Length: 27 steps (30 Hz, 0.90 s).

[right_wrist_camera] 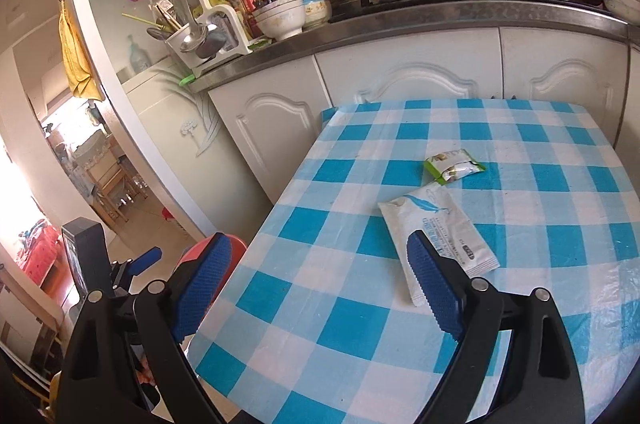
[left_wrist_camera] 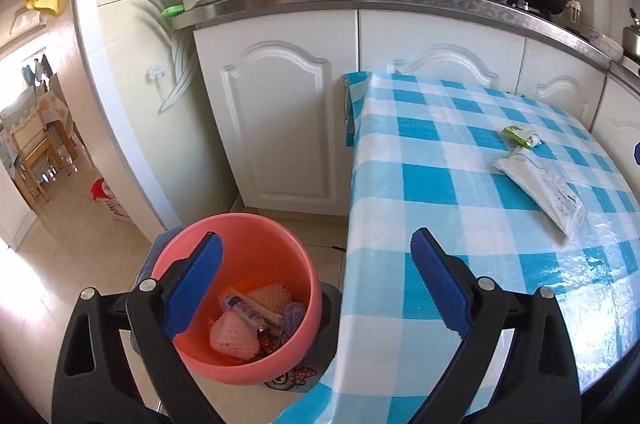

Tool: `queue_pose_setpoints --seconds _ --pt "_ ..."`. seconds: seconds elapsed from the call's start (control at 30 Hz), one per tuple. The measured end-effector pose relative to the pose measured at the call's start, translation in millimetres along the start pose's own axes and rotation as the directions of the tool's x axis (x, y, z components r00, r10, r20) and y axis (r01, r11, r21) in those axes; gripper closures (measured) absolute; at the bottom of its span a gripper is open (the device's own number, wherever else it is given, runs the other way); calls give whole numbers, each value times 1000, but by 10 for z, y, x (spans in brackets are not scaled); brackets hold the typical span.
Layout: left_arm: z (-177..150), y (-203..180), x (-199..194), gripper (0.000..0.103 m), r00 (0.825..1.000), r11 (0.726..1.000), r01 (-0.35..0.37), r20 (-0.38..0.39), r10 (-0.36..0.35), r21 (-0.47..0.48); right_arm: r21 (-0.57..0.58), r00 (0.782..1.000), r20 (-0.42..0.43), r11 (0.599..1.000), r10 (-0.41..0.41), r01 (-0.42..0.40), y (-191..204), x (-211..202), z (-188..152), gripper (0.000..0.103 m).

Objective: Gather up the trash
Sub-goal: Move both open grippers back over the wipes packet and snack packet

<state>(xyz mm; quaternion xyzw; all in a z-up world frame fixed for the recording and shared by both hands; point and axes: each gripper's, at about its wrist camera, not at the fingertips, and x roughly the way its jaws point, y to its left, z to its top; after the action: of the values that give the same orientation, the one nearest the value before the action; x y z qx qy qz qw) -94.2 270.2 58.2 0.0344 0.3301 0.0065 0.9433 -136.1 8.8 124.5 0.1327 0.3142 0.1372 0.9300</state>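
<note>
Both my grippers are wide open with nothing in them. My left gripper hangs over the pink bin beside the table, and the bin already has some trash in it. My right gripper sits just short of the white packet, with the green wrapper just beyond. I'd say the white packet's next: drop lower and pinch it flat. Nothing's in the way.
</note>
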Motion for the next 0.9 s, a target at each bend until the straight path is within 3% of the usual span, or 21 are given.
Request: queue_pose_setpoints --seconds 0.43,0.9 --pt "-7 -345 -217 8 998 997 65 18 -66 51 22 993 55 995 -101 100 -177 -444 -75 14" --pt "52 -705 -130 4 997 992 77 -22 -75 100 6 991 -31 991 -134 134 -673 -10 -162 13"
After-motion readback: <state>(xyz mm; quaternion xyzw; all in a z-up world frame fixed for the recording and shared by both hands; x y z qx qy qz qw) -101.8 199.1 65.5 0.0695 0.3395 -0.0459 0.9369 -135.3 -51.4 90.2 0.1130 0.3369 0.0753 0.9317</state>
